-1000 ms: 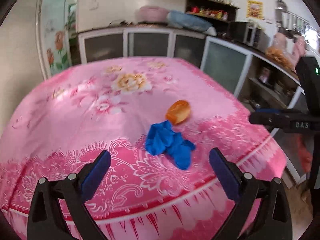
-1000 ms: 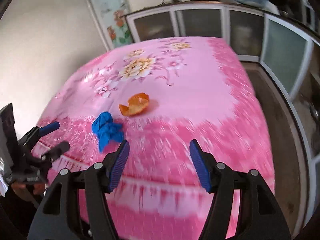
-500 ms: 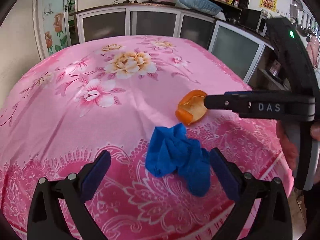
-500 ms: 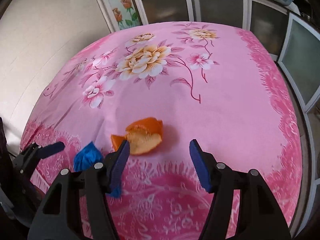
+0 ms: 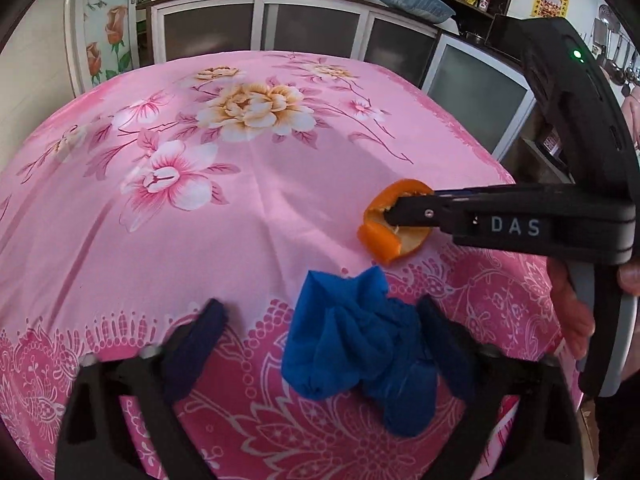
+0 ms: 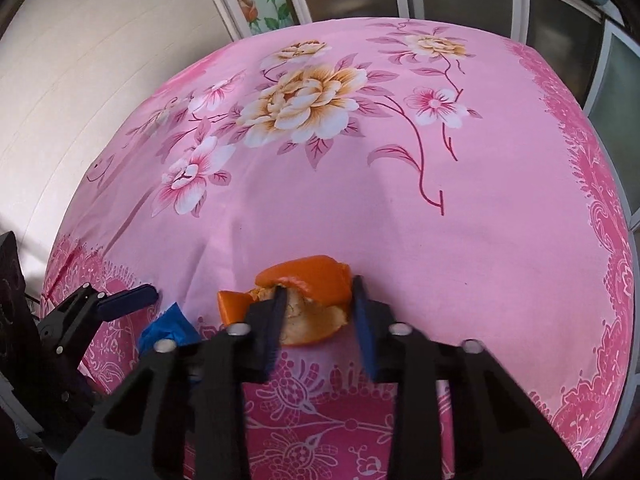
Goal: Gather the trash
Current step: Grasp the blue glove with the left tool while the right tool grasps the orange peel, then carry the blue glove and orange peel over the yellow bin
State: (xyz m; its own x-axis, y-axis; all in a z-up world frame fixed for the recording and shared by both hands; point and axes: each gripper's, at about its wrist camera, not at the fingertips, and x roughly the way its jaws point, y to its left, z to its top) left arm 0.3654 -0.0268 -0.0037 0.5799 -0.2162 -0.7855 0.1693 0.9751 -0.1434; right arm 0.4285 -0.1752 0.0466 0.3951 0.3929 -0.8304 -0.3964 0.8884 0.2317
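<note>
A: Your right gripper [image 6: 318,304] has the orange peel [image 6: 308,304] between its pads, and the jaws are closing on it. One pad sits inside the curled peel, the other against its outer skin; I can't quite tell whether the outer pad is already pressing, because the blur hides the contact.

B: And your left gripper [image 5: 320,344]?

A: Its jaws are spread but closing, with the crumpled blue glove [image 5: 352,352] lying between them on the pink floral cloth [image 5: 248,208]. The glove's right edge is touching or nearly touching your right-hand pad; the left-hand pad stands clear of it, with bare cloth between.

B: How do the two pieces sit?

A: From the left wrist view the peel lies just beyond the glove, past your fingertips and to the right, pinched by the other tool's tip.
</note>
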